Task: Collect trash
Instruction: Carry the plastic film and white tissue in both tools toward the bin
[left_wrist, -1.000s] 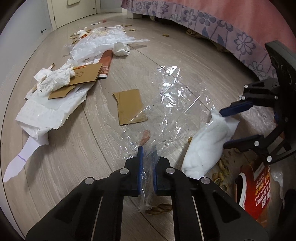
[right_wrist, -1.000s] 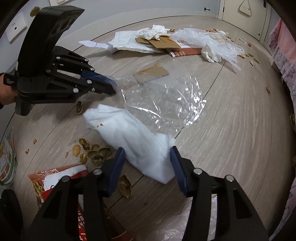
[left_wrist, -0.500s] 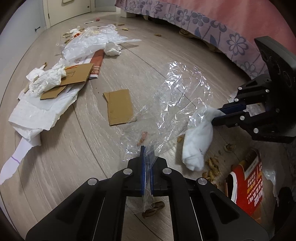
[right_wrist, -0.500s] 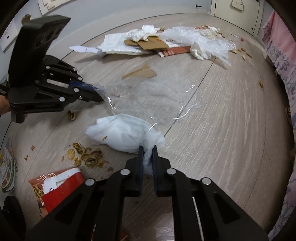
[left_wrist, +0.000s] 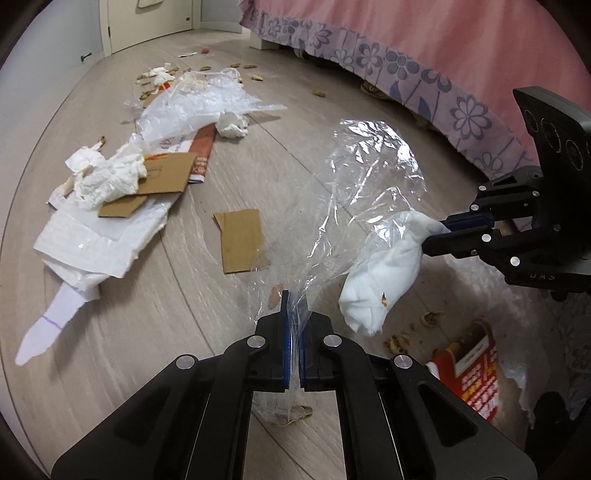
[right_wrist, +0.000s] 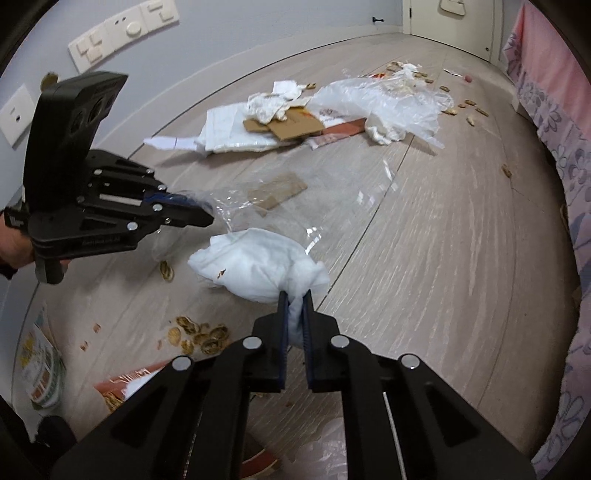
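Got two pinches going at once here. Squeezing a corner of the clear film (left_wrist: 369, 177) flat in the left tool (left_wrist: 293, 299), clenched all the way, which makes sense for stuff this thin and slippery. Grabbing it by the edge also lets it billow up off the floor (left_wrist: 177, 302) instead of dragging. Over on the right tool (right_wrist: 294, 295), clamping hard on a twisted end of the white wad (right_wrist: 258, 262), so dangling clear of the floor with the bulk sagging below the pinch. Looks like holding both up and close together, with the film draped against the top of the wad, maybe to bundle the two or drop one into the other. Can't tell whether that film is a bag or just a sheet. Still leaves plenty lying around: cardboard (left_wrist: 240, 240) just past the film, nutshells (right_wrist: 199, 334) right under the wad, a red packet (left_wrist: 476, 373) nearby, and the big paper-and-plastic pile (left_wrist: 110, 184) well off toward the wall. Worth watching for the film sliding out.
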